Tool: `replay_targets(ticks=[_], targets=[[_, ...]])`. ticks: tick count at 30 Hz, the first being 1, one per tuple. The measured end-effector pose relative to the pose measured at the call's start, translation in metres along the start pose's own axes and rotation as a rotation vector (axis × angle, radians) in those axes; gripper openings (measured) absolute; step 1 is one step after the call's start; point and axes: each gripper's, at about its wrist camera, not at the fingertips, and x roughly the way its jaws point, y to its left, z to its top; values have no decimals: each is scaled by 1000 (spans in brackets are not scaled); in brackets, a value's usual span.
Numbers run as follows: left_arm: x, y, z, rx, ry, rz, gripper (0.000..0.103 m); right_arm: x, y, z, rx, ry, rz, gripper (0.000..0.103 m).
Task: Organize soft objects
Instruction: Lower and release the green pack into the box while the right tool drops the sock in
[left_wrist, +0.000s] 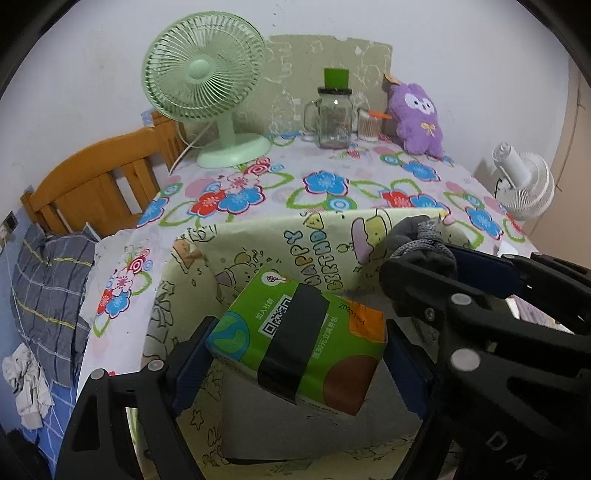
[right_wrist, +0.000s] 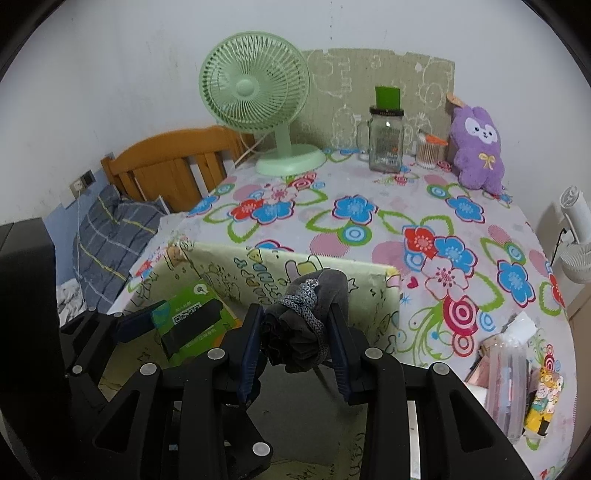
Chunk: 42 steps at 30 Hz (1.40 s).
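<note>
Left wrist view: left gripper (left_wrist: 295, 354) clamping green tissue pack (left_wrist: 299, 339) over patterned box (left_wrist: 229, 258). Right gripper (right_wrist: 295, 332) pinching grey rolled cloth (right_wrist: 299, 325), narrow, above same box. Neither dropped yet. Purple plush (left_wrist: 417, 118) waiting at 1 o'clock on floral tablecloth (left_wrist: 332, 184); green fan (left_wrist: 203, 74) at 11, bed behind.

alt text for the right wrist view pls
The right gripper clamps a bundled grey sock above an open pale-green cartoon-print box on a floral tablecloth; at left, the left gripper holds a green tissue pack.
</note>
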Motion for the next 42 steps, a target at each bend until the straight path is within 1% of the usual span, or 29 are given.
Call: replay_targets(ticks=[3,6,10,15,17,19,20,21,22,25,32,42], targets=[[2,1,1,15,-4,-2,91,8,0,0,3,23,-8,38],[2,4,4,9,-6,-6,94,14,-1,0,9,46,-17,38],[3,1,2,17,8,-15,100,19,-2,1,5,57,-21,38],[1,1,1,4,21,-12,101,22,2,1,-26,85,-17,40],[0,2,0,-5,28,-18,101,21,3,1,-33,85,-16,47],[-3,2,-1,-13,28,-14,101,19,5,1,-39,84,-12,61],[-5,3,-1,-16,25,-13,101,17,5,1,-42,79,-17,66],[-7,3,-1,-20,21,-9,101,15,6,1,-46,68,-25,74],[-9,3,-2,-22,18,-8,101,12,7,1,-49,58,-29,77],[-15,2,-2,-24,11,2,101,5,8,2,-59,38,-34,82],[-33,-2,1,-27,-26,29,102,-11,9,6,-66,2,-32,85],[-61,-11,8,-38,-97,34,102,-44,7,13,-73,-69,-36,90]])
